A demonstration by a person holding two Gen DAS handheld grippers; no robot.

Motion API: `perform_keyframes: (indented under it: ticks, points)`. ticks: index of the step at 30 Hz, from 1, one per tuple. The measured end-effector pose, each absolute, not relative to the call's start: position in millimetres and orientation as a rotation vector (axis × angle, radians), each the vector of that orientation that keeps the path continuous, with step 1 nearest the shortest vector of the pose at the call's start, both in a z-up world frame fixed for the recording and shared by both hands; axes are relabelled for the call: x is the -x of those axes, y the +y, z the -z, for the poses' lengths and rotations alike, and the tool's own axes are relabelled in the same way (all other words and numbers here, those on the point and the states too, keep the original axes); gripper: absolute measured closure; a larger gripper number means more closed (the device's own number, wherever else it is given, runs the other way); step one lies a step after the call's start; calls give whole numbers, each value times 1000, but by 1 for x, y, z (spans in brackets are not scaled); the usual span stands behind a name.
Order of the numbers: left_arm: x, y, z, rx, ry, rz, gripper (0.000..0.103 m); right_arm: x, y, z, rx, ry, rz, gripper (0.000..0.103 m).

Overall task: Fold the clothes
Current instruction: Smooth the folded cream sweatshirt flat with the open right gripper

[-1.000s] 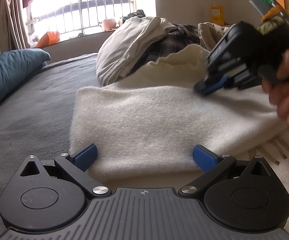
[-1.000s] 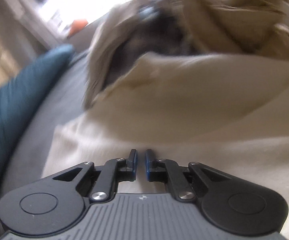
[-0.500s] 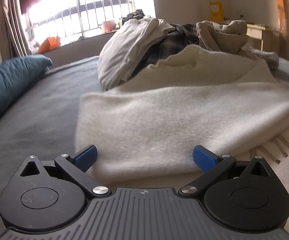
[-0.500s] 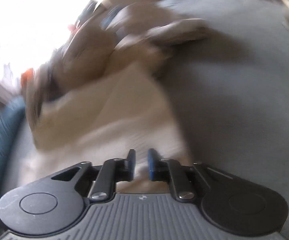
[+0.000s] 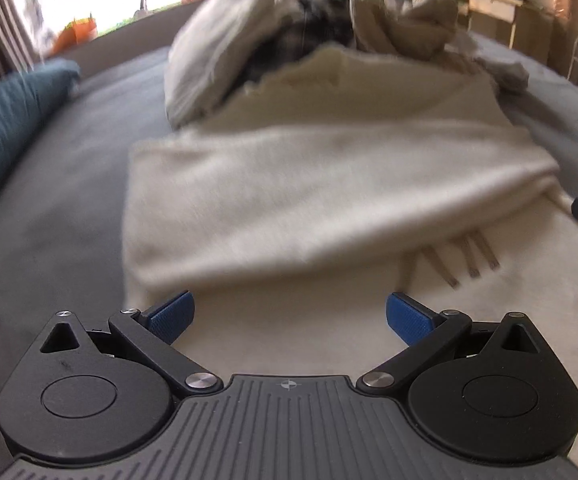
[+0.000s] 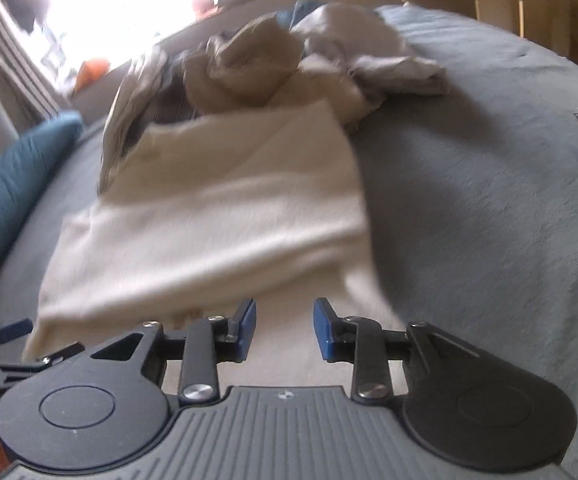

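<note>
One cream sweater [image 5: 329, 196] lies folded on one grey bed cover [image 5: 69, 184]. One heap of unfolded clothes [image 5: 289, 36] sits behind it, its pieces too jumbled and blurred to count. One teal pillow [image 5: 5, 120] lies at the left. Two grippers show, each with two blue pads [image 5: 171, 314].

Black tongs [image 5: 290, 317], blue ribbed pads [image 5: 171, 313]

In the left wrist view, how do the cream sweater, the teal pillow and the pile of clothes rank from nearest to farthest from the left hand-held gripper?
1. Cream sweater, directly ahead of the open left hand-held gripper.
2. Teal pillow, far left on the grey bed.
3. Pile of clothes, behind the sweater, near the window.
</note>
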State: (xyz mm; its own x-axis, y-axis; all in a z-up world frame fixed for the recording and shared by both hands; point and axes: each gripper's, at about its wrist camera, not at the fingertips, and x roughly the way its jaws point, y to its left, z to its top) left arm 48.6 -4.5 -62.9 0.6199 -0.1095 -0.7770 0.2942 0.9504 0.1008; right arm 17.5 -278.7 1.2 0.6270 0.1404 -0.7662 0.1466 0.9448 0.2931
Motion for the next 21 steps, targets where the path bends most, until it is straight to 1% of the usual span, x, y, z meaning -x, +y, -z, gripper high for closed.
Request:
perform_keyframes:
  ticks: [4,5,11,13,14,15,17,21]
  points:
    - [-46,-13,75,-203,980,192,0,-12,-271,3,-311,938,-10,63]
    - [-45,-15,78,-200,996,176,0,-11,-268,3,-302,941,-13,60]
    - [-41,-16,83,-159,1030,100,0,-3,-253,3,-246,953,-31,57]
    - [-40,-16,85,-154,1036,86,0,0,-249,4,-228,957,-37,51]
    - [-40,-16,85,-151,1039,79,0,-1,-246,3,-218,953,-36,44]
    - [-40,-16,85,-149,1040,75,0,-1,-243,2,-207,947,-36,41]
    - [-40,-16,85,-143,1041,67,0,-2,-239,0,-186,938,-35,40]
    - [-40,-17,85,-136,1039,62,0,-7,-233,4,-161,965,11,30]
